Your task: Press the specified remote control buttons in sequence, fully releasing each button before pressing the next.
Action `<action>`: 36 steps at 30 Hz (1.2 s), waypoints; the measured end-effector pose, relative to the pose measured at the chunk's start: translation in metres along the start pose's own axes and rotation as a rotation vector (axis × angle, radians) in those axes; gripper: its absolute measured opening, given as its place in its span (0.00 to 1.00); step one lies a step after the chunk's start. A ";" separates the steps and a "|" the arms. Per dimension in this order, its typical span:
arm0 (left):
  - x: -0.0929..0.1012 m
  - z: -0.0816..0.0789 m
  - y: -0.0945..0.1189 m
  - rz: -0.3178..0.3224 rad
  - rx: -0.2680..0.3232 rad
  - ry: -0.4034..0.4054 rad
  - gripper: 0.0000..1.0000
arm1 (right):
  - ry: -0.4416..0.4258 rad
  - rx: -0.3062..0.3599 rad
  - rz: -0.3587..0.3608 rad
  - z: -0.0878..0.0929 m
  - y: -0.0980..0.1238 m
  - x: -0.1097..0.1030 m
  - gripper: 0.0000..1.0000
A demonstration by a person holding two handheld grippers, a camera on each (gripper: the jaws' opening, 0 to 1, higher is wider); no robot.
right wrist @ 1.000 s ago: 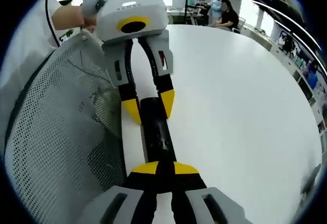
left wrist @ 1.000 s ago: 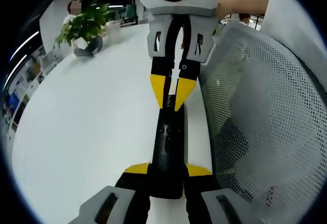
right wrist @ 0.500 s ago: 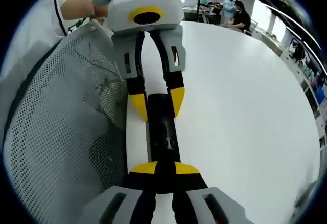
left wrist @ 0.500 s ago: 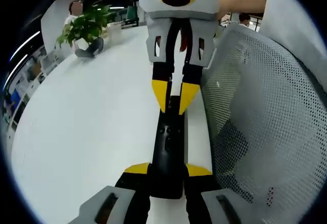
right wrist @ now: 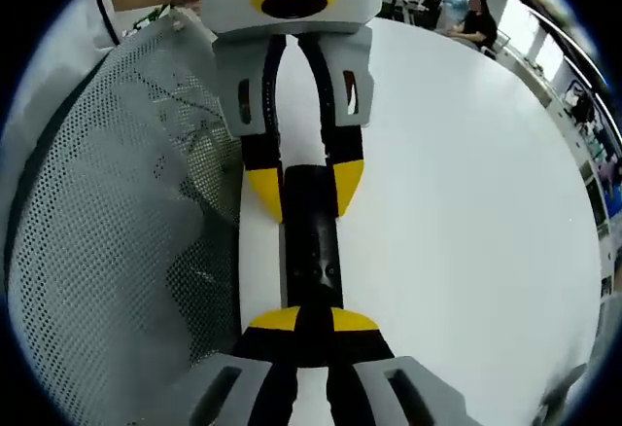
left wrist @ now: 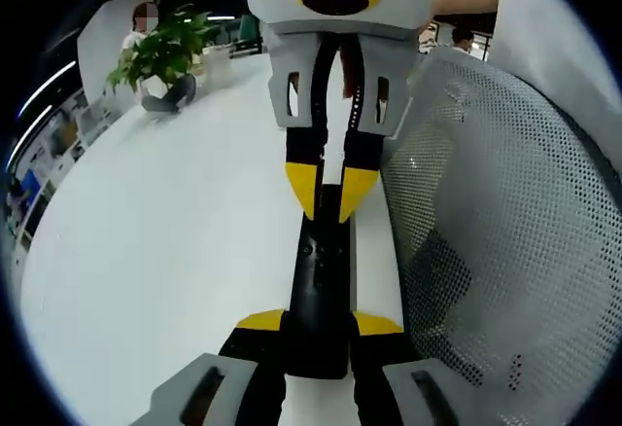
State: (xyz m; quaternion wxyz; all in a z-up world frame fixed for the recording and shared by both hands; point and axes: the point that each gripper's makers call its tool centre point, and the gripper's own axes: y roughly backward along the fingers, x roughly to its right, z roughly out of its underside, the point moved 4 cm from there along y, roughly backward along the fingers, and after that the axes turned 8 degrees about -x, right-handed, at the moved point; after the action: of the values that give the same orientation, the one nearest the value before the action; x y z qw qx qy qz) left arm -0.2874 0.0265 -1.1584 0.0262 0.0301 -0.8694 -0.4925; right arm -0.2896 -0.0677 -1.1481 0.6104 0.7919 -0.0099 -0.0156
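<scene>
Black remote control (left wrist: 319, 295): lies on white table (left wrist: 165, 241), beside mesh chair back (left wrist: 505, 251). Left gripper (left wrist: 320, 323) clamps its near end. Right gripper (right wrist: 311, 320), tips nearly together, is poised at the opposite end. Potted plant (left wrist: 160, 52) at table's far edge.

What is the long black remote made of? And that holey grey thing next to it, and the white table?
The remote looks like smooth, slightly glossy black plastic, with faint highlights along its body. The holey grey thing seems to be woven mesh fabric on a chair back: tiny regular holes you can see through. The table has a plain matte white top, perhaps laminate; its look alone leaves that open.
</scene>
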 end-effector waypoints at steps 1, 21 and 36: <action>0.000 0.000 0.000 -0.001 0.002 0.001 0.24 | -0.016 0.025 0.002 0.001 0.000 0.000 0.06; 0.000 0.001 0.000 -0.001 0.032 0.007 0.24 | 0.196 0.100 0.000 0.000 -0.004 0.000 0.07; 0.001 0.001 0.000 -0.015 0.046 0.028 0.24 | -0.007 0.081 0.002 -0.002 -0.002 0.002 0.06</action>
State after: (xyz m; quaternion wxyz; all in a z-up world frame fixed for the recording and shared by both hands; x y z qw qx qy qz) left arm -0.2881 0.0269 -1.1588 0.0342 0.0441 -0.8799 -0.4719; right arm -0.2872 -0.0648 -1.1497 0.5776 0.8160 -0.0137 -0.0173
